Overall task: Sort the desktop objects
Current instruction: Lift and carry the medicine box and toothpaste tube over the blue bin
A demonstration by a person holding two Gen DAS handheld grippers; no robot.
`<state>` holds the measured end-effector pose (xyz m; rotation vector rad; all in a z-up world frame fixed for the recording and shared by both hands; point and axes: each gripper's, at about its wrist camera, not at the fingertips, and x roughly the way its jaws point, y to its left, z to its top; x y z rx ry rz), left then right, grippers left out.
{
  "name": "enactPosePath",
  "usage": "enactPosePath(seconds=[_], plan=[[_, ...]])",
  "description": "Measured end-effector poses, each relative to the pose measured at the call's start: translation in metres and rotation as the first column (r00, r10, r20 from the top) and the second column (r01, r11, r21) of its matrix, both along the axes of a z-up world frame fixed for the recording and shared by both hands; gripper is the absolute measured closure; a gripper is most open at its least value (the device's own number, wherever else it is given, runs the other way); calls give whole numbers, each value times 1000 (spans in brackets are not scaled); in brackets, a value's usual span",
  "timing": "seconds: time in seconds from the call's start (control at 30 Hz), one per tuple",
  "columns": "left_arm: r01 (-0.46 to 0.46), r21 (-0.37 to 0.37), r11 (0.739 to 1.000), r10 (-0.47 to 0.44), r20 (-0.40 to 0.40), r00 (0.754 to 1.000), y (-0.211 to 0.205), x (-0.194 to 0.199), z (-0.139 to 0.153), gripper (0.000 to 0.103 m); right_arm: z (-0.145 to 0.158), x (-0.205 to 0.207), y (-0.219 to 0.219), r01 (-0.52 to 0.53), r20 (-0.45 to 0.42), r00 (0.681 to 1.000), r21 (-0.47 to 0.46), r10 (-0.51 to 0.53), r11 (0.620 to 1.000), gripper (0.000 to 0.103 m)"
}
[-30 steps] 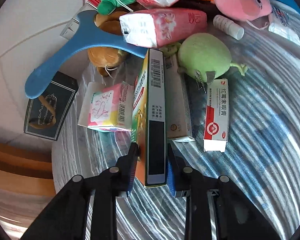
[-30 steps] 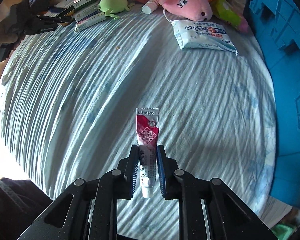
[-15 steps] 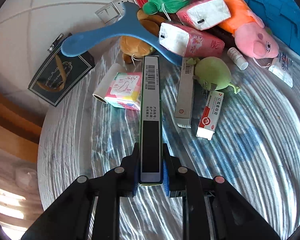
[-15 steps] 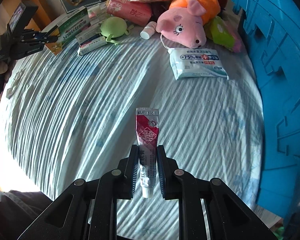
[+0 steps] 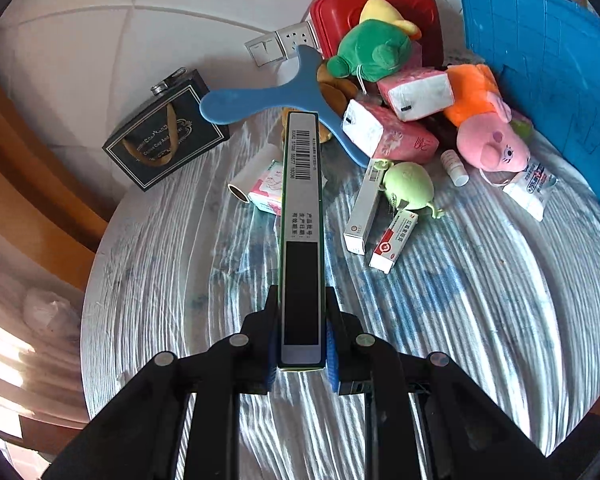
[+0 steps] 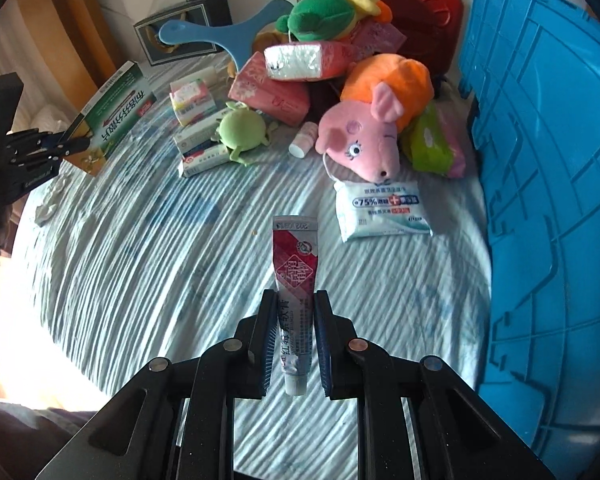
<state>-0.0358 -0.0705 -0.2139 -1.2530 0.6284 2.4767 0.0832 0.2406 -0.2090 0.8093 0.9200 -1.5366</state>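
Now lifting higher off the striped cloth (image 5: 480, 320), we are clamping the green box (image 5: 302, 232) in the left gripper (image 5: 301, 336), pointing at 12 o'clock, right gripper (image 6: 294, 338) pinching the red tube (image 6: 295, 280).

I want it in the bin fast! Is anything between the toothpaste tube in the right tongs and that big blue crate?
Nothing visible does. The right tongs hold the tube above bare striped cloth, and the blue crate stands beside it. The wipes pack lies farther back.
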Motion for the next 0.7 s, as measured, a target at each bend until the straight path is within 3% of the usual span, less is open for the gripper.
enactPosePath(seconds=[0.37, 0.7], plan=[[-33, 30, 999, 36, -119, 992, 19, 25, 66, 85, 67, 4, -7, -87, -7, 996, -93, 87, 992, 85], [-72, 88, 994, 86, -168, 982, 38, 49, 118, 85, 135, -1, 2, -161, -16, 987, -196, 160, 967, 85]])
